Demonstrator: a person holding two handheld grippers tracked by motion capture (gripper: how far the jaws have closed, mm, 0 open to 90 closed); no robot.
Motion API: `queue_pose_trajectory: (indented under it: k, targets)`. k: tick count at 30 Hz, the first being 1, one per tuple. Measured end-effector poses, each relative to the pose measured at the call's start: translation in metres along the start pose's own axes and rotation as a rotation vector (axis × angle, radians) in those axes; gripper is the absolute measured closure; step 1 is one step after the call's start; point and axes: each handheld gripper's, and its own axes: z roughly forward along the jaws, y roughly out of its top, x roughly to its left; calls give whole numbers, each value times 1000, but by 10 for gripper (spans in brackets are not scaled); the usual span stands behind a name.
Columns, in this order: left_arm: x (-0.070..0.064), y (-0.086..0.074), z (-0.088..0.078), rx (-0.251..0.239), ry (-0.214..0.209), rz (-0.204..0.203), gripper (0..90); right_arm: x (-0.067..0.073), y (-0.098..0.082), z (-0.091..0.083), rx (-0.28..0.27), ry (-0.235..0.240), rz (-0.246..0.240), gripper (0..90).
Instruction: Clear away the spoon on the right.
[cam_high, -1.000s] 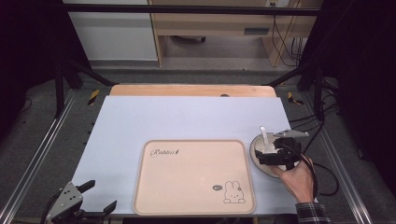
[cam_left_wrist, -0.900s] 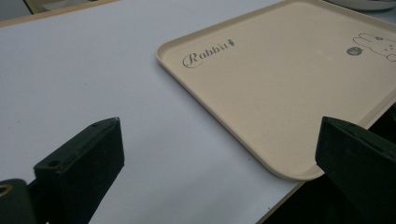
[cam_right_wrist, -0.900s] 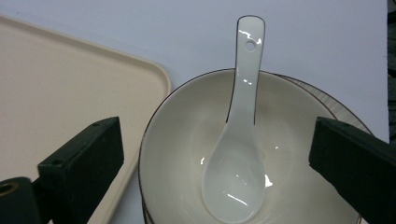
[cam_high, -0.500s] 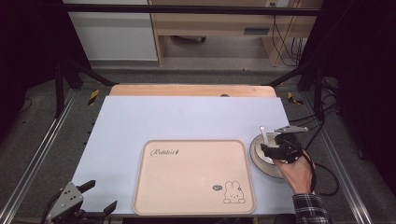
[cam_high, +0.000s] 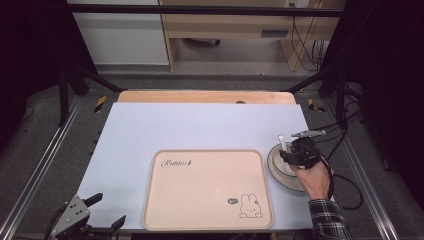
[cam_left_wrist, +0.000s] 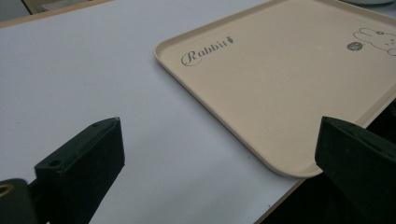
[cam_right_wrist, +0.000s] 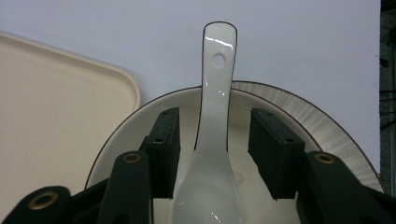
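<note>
A white ceramic spoon (cam_right_wrist: 217, 70) lies in a white bowl (cam_right_wrist: 299, 107) with a dark rim, its handle pointing out over the far edge. The bowl (cam_high: 276, 167) sits on the white table right of the beige rabbit tray (cam_high: 207, 190). My right gripper (cam_right_wrist: 215, 135), held by a hand, reaches down into the bowl. Its jaws have just been closing and stand on either side of the spoon's neck, with a small gap at each pad. In the high view the right gripper (cam_high: 291, 152) is over the bowl, beside the spoon handle (cam_high: 281, 142). My left gripper (cam_high: 107, 210) rests open at the table's near left corner.
The tray (cam_left_wrist: 280, 84), printed "Rabbit", lies bare in front of the left gripper (cam_left_wrist: 224, 158). A wooden board (cam_high: 205, 96) edges the table's far side. Metal rails run along both sides. A cable (cam_high: 350, 185) trails right from the right gripper.
The right hand has shifted slightly over the bowl, and its jaws have narrowed around the spoon. The left gripper has stayed put.
</note>
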Motion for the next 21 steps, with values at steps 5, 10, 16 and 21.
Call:
queue_pose_trajectory:
  k: [5, 10, 16, 21]
  targets:
    - [0, 0, 0, 0, 0, 0, 10, 0, 0, 8, 13, -12, -3, 598]
    - [0, 0, 0, 1, 1, 2, 11, -2, 0, 12, 12, -6, -4, 654]
    - [-1, 0, 0, 1, 2, 3, 10, -3, 1, 13, 15, 13, 20, 731]
    - [-1, 0, 0, 1, 2, 4, 10, -2, 1, 8, 1, 11, 18, 739]
